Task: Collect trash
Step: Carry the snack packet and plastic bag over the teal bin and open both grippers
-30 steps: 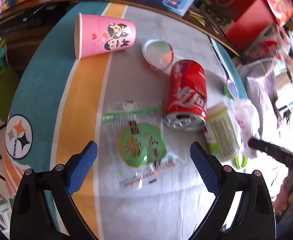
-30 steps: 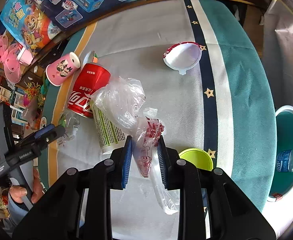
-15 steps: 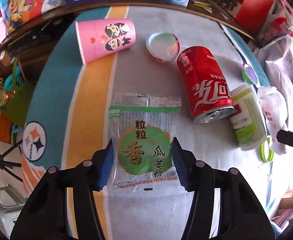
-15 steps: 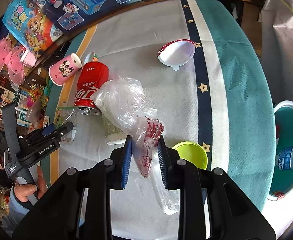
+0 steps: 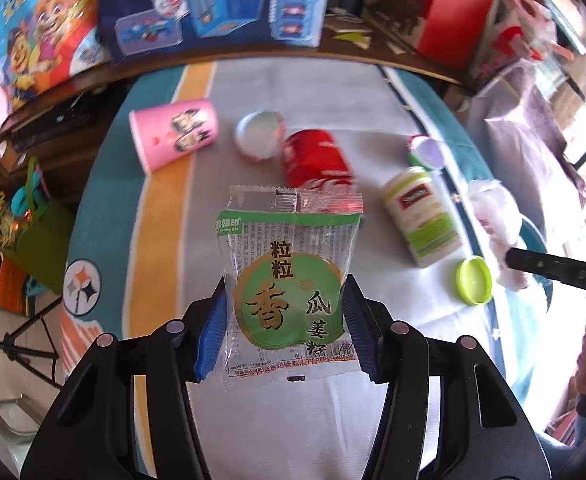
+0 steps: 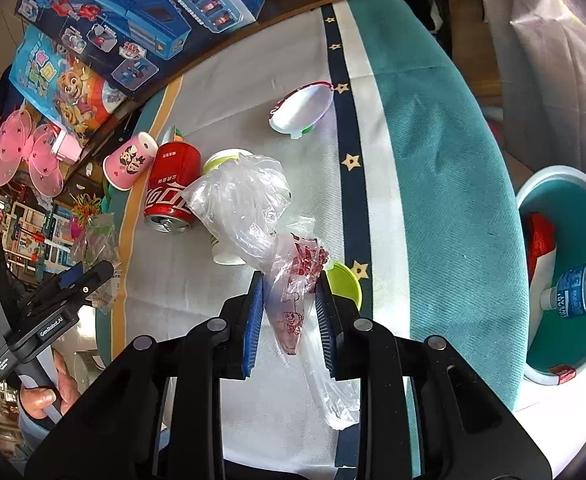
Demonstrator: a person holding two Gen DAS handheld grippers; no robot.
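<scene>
Your left claw [image 5: 284, 322] pinches the green snack packet [image 5: 291, 280] by its sides, lifted clear of the tabletop [image 5: 333, 92]. Your right claw [image 6: 289, 320] grips a crumpled plastic bag [image 6: 261, 216]. Beyond both lie the red can [image 5: 317, 158] and pink cup [image 5: 175, 138]; right of the right claw stands the bin [image 6: 533, 204].

Blue toy boxes [image 6: 141, 20] and pink butterfly wings [image 6: 21, 156] sit behind the striped tablecloth [image 6: 433, 160].

hidden: red can [image 5: 318, 160] front, behind snack packet [image 5: 289, 280] | blurred: pink cup [image 5: 175, 138] (print unreadable)
</scene>
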